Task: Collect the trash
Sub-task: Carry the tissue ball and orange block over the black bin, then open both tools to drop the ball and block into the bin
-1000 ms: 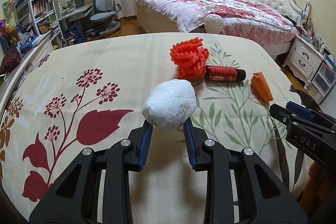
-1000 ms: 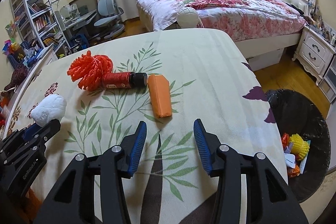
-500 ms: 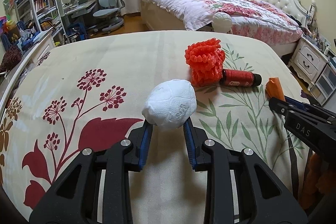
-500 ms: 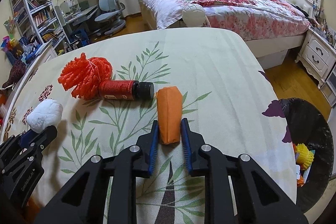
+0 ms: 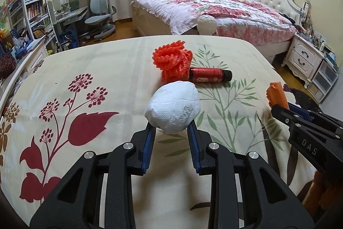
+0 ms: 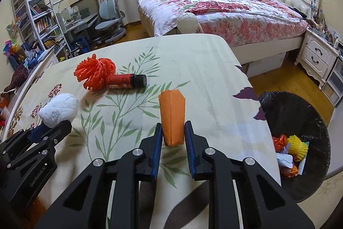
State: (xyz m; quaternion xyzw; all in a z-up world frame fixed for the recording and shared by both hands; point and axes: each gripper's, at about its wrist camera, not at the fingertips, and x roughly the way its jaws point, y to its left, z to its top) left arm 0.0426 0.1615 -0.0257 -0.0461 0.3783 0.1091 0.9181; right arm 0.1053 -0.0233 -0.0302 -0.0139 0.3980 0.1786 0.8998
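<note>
Already in black bin (image 6: 300, 108): yellow net (image 6: 297, 146), orange scraps (image 6: 279, 140).

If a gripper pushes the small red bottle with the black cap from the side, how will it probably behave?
The red bottle lies on its side on the tablecloth, so it would probably roll rather than slide. It looks rigid, so the fingers should not dent it. The orange foam net touches its base end and might block rolling that way.
</note>
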